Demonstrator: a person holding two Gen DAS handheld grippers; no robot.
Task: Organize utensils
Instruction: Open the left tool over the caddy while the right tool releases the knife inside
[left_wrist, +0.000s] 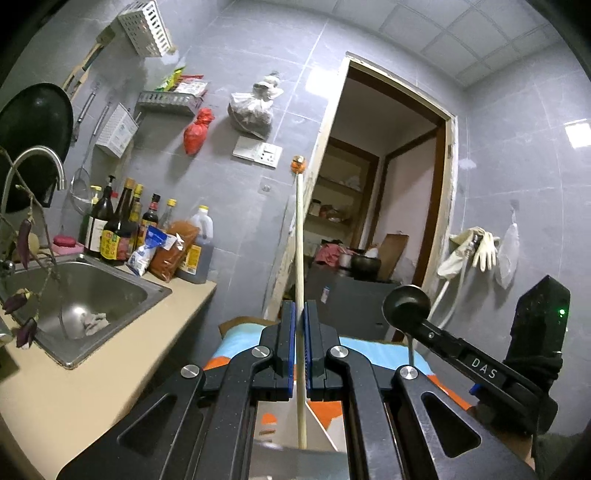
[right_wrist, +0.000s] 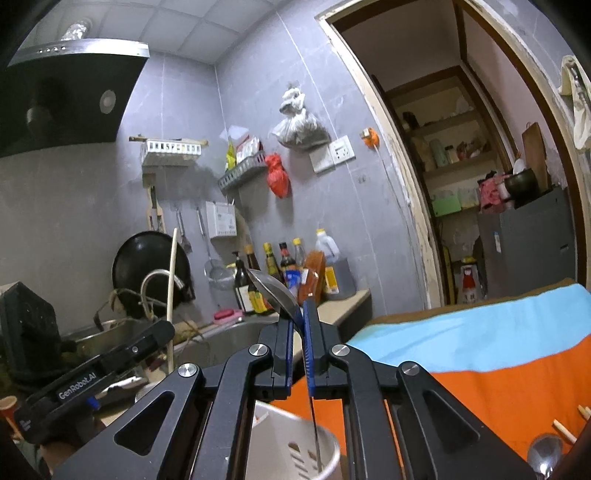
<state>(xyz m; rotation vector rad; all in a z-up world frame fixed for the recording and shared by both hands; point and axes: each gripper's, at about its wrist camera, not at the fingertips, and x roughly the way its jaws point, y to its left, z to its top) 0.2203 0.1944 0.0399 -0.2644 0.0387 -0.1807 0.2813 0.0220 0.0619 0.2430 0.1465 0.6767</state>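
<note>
Left tongs (left_wrist: 300, 345) pinching chopstick (left_wrist: 300, 258) upright, tip down over holder (right_wrist: 325, 448) for straight drop. Right tongs (right_wrist: 298, 341) clamped on spoon (right_wrist: 275, 290), bowl up, handle already inside holder.

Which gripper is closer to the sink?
Left. The left gripper, holding a chopstick, is beside the sink; the right gripper, holding a spoon, sits farther out, over the cloth side.

Dim, cool indoor light; glare patches on wall tiles, fisheye-bent dark corners.
</note>
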